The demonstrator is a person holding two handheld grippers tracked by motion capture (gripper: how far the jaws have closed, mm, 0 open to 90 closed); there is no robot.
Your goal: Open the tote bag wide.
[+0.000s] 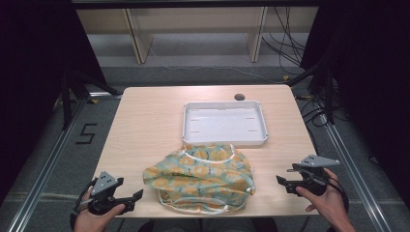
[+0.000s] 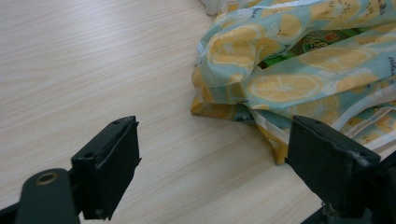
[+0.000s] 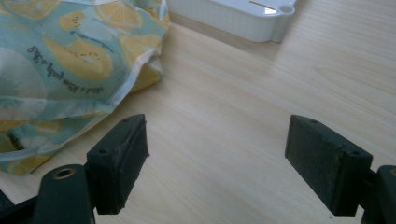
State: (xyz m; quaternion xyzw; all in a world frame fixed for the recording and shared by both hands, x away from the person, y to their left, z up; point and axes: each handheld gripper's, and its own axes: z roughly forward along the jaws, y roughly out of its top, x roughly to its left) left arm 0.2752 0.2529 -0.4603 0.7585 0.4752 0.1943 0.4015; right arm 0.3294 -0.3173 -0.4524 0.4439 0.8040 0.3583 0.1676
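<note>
Both sets of jaws are spread wide with nothing in them. The left gripper (image 1: 126, 200) sits at the table's 7 o'clock, the right gripper (image 1: 286, 184) at 4. The lemon-print bag (image 1: 200, 176) lies between them at 6, just below the white tray (image 1: 225, 140). Looks like the very start; next move probably calls for closing in on the bag's edges.

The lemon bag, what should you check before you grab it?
1. Left gripper jaws open: ok.
2. Right gripper jaws open: ok.
3. Both jaws hold nothing: ok.
4. Bag lies between the two grippers, touched by neither: ok.
5. Tray behind the bag is bare: ok.
6. What is inside the bag: cannot tell; something green peeks through a gap in the left gripper view.
</note>
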